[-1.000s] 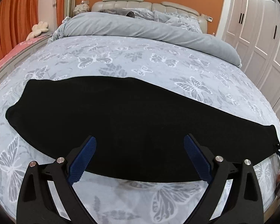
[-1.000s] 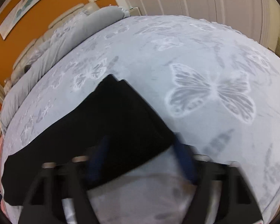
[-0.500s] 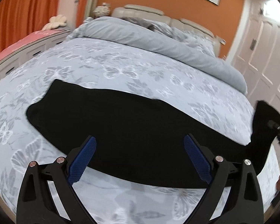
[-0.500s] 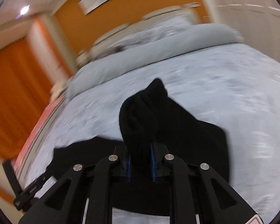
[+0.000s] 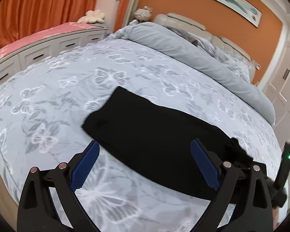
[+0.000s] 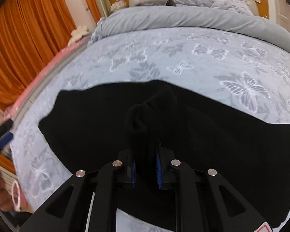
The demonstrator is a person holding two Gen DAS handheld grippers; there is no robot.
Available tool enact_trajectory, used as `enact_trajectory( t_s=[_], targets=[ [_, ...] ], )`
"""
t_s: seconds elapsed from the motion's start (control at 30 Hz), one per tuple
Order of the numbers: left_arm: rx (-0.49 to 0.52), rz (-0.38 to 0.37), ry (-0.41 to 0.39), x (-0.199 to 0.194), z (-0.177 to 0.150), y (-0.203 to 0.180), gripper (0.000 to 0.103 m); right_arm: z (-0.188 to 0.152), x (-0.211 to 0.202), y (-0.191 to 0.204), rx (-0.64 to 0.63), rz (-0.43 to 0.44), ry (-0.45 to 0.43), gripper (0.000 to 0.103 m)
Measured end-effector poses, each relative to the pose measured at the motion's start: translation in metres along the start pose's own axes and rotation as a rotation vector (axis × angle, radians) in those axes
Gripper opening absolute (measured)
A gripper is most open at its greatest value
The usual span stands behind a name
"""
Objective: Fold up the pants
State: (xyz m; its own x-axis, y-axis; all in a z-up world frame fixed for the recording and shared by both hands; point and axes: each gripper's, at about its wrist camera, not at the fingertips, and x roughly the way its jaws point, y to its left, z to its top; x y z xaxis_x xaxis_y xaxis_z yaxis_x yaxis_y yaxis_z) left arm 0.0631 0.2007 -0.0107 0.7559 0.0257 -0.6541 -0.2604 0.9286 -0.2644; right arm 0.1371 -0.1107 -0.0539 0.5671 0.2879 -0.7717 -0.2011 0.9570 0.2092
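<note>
The black pants [image 5: 154,135] lie folded lengthwise across the butterfly-print bedspread [image 5: 67,89]. My left gripper [image 5: 145,164] is open and empty, hovering over the near edge of the pants. My right gripper [image 6: 145,166] is shut on the bunched leg end of the pants [image 6: 154,106] and holds it lifted over the rest of the pants [image 6: 87,119]. In the left wrist view the right gripper [image 5: 239,154] shows at the right with the fabric in it.
A rolled grey duvet [image 5: 193,48] and pillows lie at the head of the bed. A pink-topped white drawer bench [image 5: 38,44] runs along the left side by orange curtains [image 5: 38,5]. White wardrobe doors [image 5: 286,89] stand on the right.
My right gripper closed on the leg end, lifted it and carried it leftward over the pants. My left gripper stayed open and its view swung left.
</note>
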Motion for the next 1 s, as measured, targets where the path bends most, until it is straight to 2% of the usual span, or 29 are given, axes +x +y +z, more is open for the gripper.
enact_trajectory(
  t_s=[0.2,0.23,0.3,0.37,0.4,0.47,0.53,0.63,0.77,0.83,0.9,0.93,0.97,1.0],
  targets=[
    [-0.012,0.014,-0.005,-0.002,0.002,0.016,0.093,-0.013,0.01,0.017,-0.07,-0.028,0.009,0.018],
    [-0.003,0.012,0.0,-0.001,0.003,0.016,0.093,-0.016,0.018,0.017,-0.086,-0.028,0.036,0.022],
    [0.012,0.011,0.013,0.003,0.004,0.014,0.096,-0.02,0.033,0.02,-0.119,-0.045,0.085,0.022],
    [0.015,-0.01,0.048,0.009,0.004,0.016,0.097,-0.021,0.025,0.029,-0.165,-0.069,0.06,0.031],
    [0.003,-0.015,0.072,0.015,0.006,0.021,0.097,-0.018,0.016,0.032,-0.165,-0.064,0.056,0.04],
    [-0.066,-0.003,0.127,0.029,0.011,0.04,0.097,-0.015,-0.011,0.033,-0.138,-0.021,-0.006,0.047],
    [-0.227,-0.022,0.188,0.046,0.018,0.073,0.097,-0.013,-0.044,0.029,-0.106,-0.002,-0.083,0.061],
    [-0.406,-0.035,0.253,0.072,0.02,0.113,0.097,-0.018,-0.076,0.014,-0.074,-0.064,-0.164,0.062],
    [-0.418,-0.008,0.292,0.098,0.02,0.12,0.097,-0.025,-0.089,-0.016,-0.064,-0.174,-0.156,0.062],
    [-0.396,-0.035,0.316,0.113,0.02,0.113,0.097,-0.027,-0.094,-0.037,-0.03,-0.211,-0.147,0.062],
    [-0.416,-0.05,0.353,0.129,0.016,0.113,0.087,-0.028,-0.102,-0.063,0.026,-0.238,-0.141,0.062],
    [-0.424,-0.037,0.368,0.136,0.014,0.112,0.074,-0.03,-0.105,-0.071,0.046,-0.248,-0.14,0.063],
    [-0.411,-0.004,0.354,0.136,0.015,0.109,0.048,-0.031,-0.109,-0.084,0.075,-0.258,-0.138,0.063],
    [-0.385,0.008,0.341,0.136,0.018,0.104,0.029,-0.033,-0.114,-0.097,0.108,-0.271,-0.137,0.063]
  ],
)
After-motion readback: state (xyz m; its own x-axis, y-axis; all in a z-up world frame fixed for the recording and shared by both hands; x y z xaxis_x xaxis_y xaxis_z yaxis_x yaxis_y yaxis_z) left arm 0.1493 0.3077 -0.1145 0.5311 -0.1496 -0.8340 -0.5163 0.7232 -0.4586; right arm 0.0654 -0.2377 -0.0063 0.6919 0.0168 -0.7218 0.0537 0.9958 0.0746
